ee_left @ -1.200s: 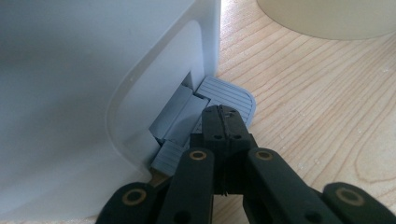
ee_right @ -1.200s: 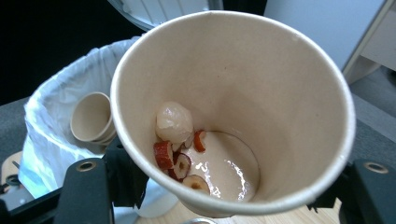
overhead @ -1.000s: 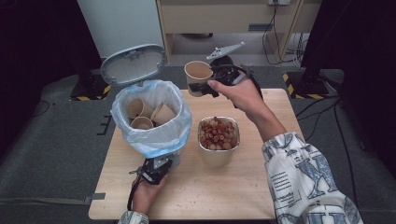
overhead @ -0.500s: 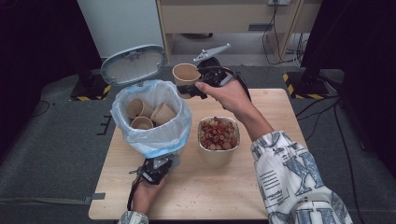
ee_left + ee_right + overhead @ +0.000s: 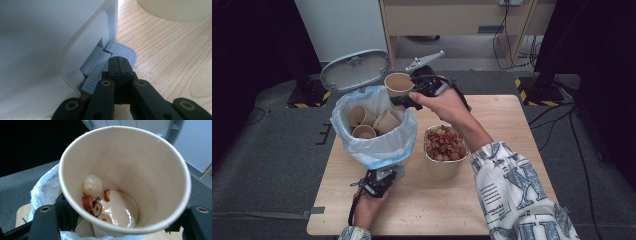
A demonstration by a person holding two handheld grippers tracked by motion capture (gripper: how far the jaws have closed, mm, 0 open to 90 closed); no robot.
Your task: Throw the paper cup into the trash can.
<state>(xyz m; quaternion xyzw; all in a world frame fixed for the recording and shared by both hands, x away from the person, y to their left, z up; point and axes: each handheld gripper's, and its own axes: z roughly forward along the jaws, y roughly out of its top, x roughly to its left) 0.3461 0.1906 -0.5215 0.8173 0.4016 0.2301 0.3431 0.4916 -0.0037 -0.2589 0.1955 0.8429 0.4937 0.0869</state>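
Over the back rim of the small white pedal bin lined with a pale blue plastic bag (image 5: 377, 145), the right gripper (image 5: 412, 92) holds a tan paper cup (image 5: 398, 84), jaws clamped on the cup wall. Cup sits upright or slightly tilted, just above the bag's far edge, mouth up, probably so leftovers stay in until it is over the opening. Right gripper view: inside the cup (image 5: 125, 182) lie a pale translucent round fruit (image 5: 93, 185), a few red date slices (image 5: 96, 206) and a film of beige liquid (image 5: 120, 207).

Bin lid, grey oval plastic (image 5: 356, 70), stands open at the back. Reason: the left gripper (image 5: 379, 182) sits at the bin's front base, jaws pressed together, tip on the grey ribbed foot pedal (image 5: 122, 51), holding it down. Left gripper view shows the tip resting on the pedal, close against the white bin wall (image 5: 50, 37).

Three used tan paper cups (image 5: 372, 120) already lie in the bag, so this looks like clearing cups into the bin, mostly done.

Wide paper bowl of red and pale dried fruit pieces (image 5: 444, 145) stands on the light wooden table (image 5: 512, 130) just beside the bin, apart from both grippers.

Next likely: move cup over the opening, release. Risk: liquid spilling outside the bag if tipped early.
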